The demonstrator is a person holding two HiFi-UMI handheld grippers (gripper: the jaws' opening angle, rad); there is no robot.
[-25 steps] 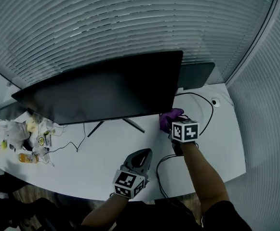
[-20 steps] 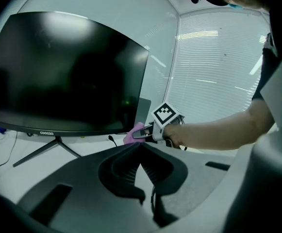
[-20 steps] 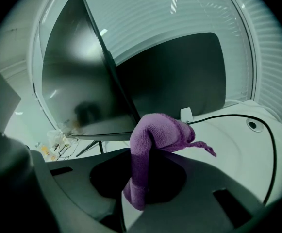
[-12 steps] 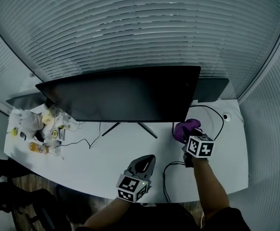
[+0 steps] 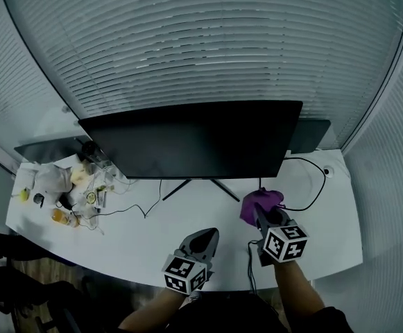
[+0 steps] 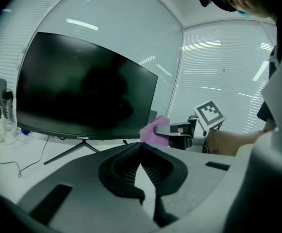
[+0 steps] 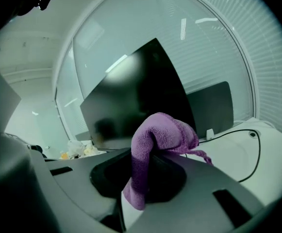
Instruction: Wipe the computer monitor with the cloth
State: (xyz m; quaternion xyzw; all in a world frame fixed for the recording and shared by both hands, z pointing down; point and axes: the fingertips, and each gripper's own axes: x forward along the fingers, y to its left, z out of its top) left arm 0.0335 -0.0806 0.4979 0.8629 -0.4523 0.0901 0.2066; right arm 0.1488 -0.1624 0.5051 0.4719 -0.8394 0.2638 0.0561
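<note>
Cloth: purple, bunched, clamped between the jaws of the right gripper. In the right gripper view the cloth folds over the jaw tips, with one end hanging down into the gap.

Position: the cloth is above the bench, near and just right of the lower right corner of the monitor. It is apart from the screen, with no contact at this moment.

Left gripper: low over the near bench edge, well short of the monitor. In its own view the jaws meet at the tips with nothing between them.

Other items: a second dark screen stands behind the monitor at far right, a black cable loops on the bench at right, and clutter sits at left.

Progress, as a judgement: the cloth is in hand, so pick-up is done. The panel is dark and dim in every view, so whether any part of it has been wiped cannot be read. Left to do: bring the cloth onto the glass and pass it across.
</note>
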